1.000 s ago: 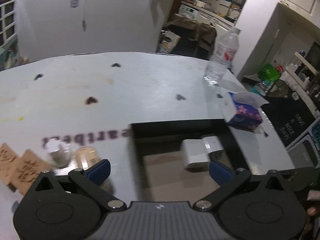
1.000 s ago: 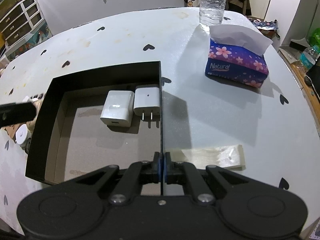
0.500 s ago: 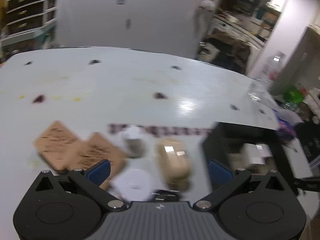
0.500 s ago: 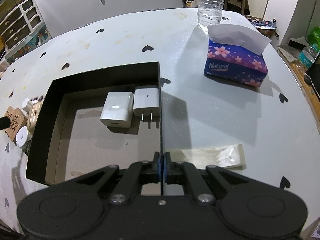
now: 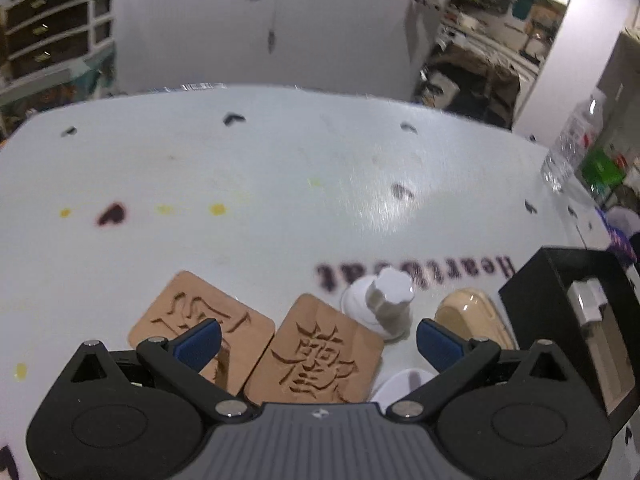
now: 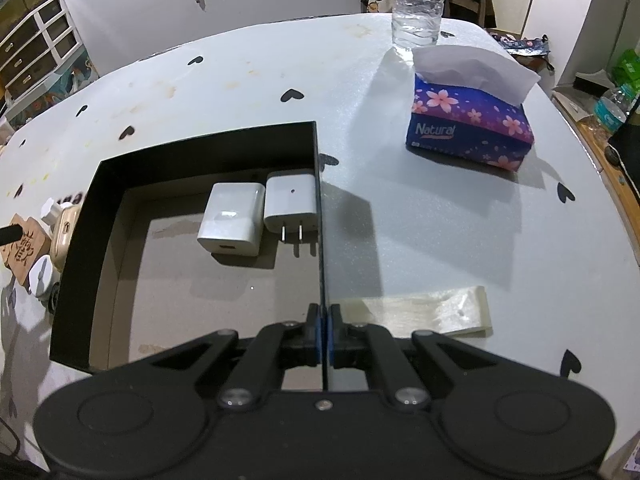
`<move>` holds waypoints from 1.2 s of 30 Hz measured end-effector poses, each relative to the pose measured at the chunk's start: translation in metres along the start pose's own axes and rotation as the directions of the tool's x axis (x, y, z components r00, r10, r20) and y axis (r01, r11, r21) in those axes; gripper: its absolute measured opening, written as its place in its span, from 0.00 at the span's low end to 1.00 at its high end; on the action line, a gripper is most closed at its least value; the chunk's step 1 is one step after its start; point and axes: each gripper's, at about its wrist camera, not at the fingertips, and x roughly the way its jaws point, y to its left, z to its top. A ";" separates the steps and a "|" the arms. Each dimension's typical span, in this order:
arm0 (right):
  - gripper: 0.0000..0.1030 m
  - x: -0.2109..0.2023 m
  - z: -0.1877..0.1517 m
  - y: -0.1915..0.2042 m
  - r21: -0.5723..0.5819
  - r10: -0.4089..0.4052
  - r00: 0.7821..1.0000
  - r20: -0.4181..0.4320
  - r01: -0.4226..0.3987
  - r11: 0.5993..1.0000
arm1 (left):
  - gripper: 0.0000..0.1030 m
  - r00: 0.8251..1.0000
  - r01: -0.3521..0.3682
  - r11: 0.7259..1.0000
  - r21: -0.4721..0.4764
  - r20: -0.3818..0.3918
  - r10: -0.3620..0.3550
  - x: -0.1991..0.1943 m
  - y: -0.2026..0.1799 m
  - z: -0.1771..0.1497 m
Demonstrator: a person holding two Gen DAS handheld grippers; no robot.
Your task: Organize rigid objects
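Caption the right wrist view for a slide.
Right gripper clamps black box wall; two white chargers lie inside.

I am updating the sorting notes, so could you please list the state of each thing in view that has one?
Left gripper: open, empty, over the carved wooden tiles.
Right gripper: shut on the black cardboard box's wall.
Two white plug chargers: lying inside the box, side by side.
Purple floral tissue pack: open, tissue sticking out.
Clear water bottle: upright.
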 end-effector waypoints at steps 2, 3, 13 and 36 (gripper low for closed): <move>0.03 0.000 0.000 -0.001 0.004 0.001 1.000 0.001 -0.001 1.000 | 0.98 0.999 0.019 1.000 0.007 -0.030 -0.019 0.006 -0.001 -0.002; 0.03 0.000 0.000 -0.001 0.007 0.002 1.000 0.002 -0.002 1.000 | 0.98 0.999 0.023 1.000 0.018 -0.032 -0.023 0.006 -0.003 -0.003; 0.04 0.002 0.000 -0.001 0.016 0.000 1.000 0.000 0.000 1.000 | 0.89 0.988 0.081 0.997 0.019 -0.137 -0.078 0.013 -0.027 -0.022; 0.04 0.005 0.000 -0.001 0.003 0.008 1.000 -0.006 -0.008 1.000 | 0.67 0.982 -0.080 0.997 -0.007 -0.173 0.078 0.021 -0.032 -0.003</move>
